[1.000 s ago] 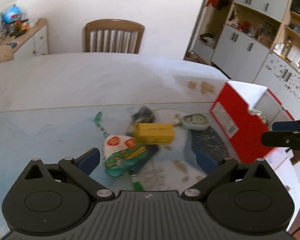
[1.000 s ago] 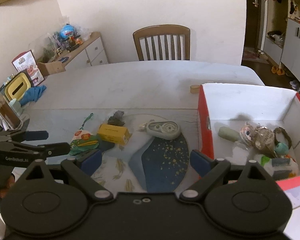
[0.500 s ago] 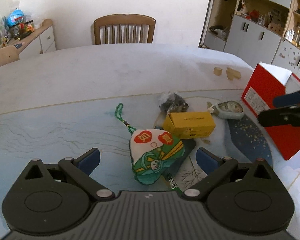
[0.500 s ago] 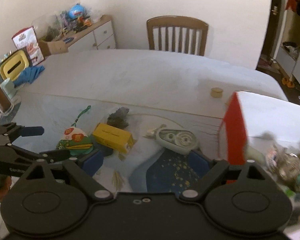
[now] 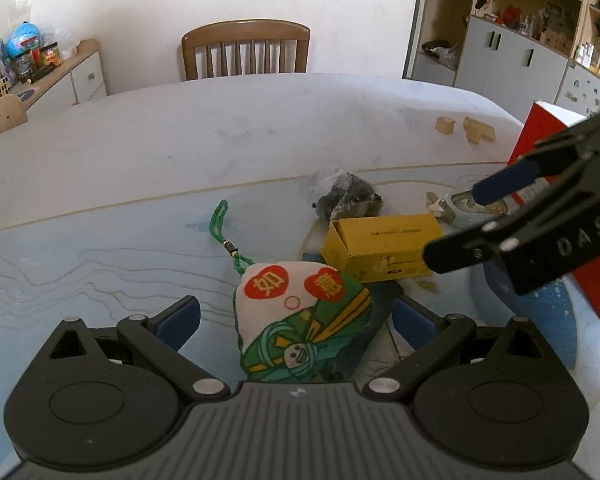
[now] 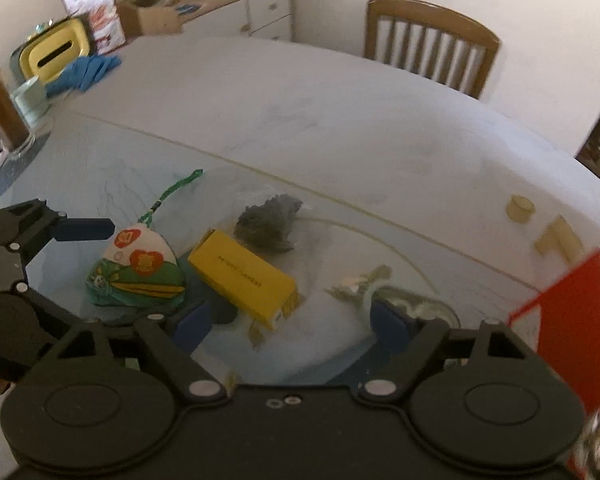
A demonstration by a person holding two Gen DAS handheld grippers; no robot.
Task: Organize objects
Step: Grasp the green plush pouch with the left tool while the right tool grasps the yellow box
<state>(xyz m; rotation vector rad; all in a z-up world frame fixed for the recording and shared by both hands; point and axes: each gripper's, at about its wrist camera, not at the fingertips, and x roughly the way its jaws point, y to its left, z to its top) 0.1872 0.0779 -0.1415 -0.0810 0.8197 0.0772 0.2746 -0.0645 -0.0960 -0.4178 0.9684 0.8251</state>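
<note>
Clutter sits in a loose cluster on the pale blue mat [image 5: 80, 264] that covers the near part of the white table [image 5: 260, 120]. In the left wrist view, the left gripper [image 5: 296, 322] has its fingers spread wide, and the green and white cloth pouch [image 5: 300, 320] with two red patches lies between them, with no pad pressing on it; its green cord [image 5: 220, 224] trails away toward the far side. Just beyond the pouch, touching its far right corner, lies the yellow box [image 5: 380, 248] on its long side, and behind the box sits a dark crumpled bundle in clear wrap [image 5: 346, 200]. The right gripper [image 6: 290, 320] reaches in from the right, its fingers apart and having just been closing somewhat; in its own view the near end of the yellow box [image 6: 244, 276] lies between the blue pads, untouched by either. A pale tape dispenser [image 6: 416, 304] lies by its right finger, partly hidden. The red box [image 5: 580, 248] stands at the right edge of the mat. Two small wooden blocks [image 5: 464, 128] rest further back on the bare table, and a wooden chair [image 5: 246, 50] stands at the far side.
</note>
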